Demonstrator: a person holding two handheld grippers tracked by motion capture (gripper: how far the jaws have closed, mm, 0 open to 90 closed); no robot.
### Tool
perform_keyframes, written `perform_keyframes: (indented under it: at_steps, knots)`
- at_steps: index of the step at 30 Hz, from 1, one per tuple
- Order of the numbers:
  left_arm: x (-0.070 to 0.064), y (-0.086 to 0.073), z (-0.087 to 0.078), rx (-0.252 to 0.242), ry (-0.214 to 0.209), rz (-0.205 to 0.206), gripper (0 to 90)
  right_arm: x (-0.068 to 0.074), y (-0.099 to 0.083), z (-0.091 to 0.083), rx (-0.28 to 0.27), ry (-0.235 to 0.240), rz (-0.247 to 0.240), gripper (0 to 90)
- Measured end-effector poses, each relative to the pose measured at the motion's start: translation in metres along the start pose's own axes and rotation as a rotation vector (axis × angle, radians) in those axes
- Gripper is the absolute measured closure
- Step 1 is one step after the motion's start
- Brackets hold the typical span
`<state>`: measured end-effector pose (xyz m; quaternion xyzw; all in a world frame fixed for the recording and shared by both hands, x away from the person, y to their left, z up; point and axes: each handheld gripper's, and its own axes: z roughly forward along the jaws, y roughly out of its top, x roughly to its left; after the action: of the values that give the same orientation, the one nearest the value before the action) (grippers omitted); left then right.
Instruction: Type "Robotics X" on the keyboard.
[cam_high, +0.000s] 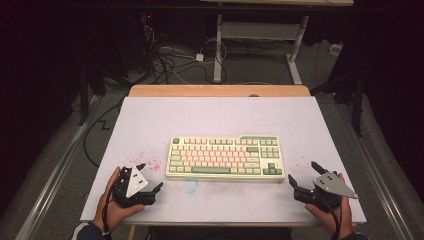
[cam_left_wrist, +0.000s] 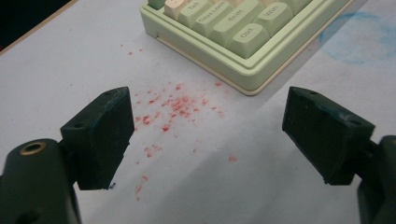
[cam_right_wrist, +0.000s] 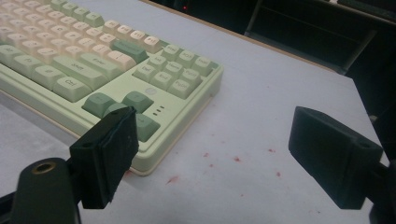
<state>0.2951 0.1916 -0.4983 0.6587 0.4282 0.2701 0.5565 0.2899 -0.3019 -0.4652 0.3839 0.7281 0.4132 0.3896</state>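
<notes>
The pale green plastic keyboard (cam_high: 226, 158) lies at frame centre; left gripper (cam_high: 148, 178) and right gripper (cam_high: 303, 176), both wide apart and empty, flank its lower corners, probably to grasp it.

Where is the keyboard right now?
In the high view the keyboard lies flat near the middle of the white table, between the left claw and the right claw, touching neither.
</notes>
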Motion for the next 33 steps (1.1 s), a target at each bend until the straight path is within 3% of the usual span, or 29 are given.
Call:
perform_keyframes:
  at_steps: [24, 33]
  knots:
    - [-0.0012, -0.0025, 0.0025, 0.024, -0.011, 0.011, 15.6, 0.0014, 0.0012, 0.0009, -0.01, 0.006, -0.011, 16.7]
    - [-0.0001, -0.0024, 0.0044, 0.027, -0.006, -0.003, 15.6, 0.003, 0.0009, 0.0017, -0.006, 0.008, -0.015, 16.8]
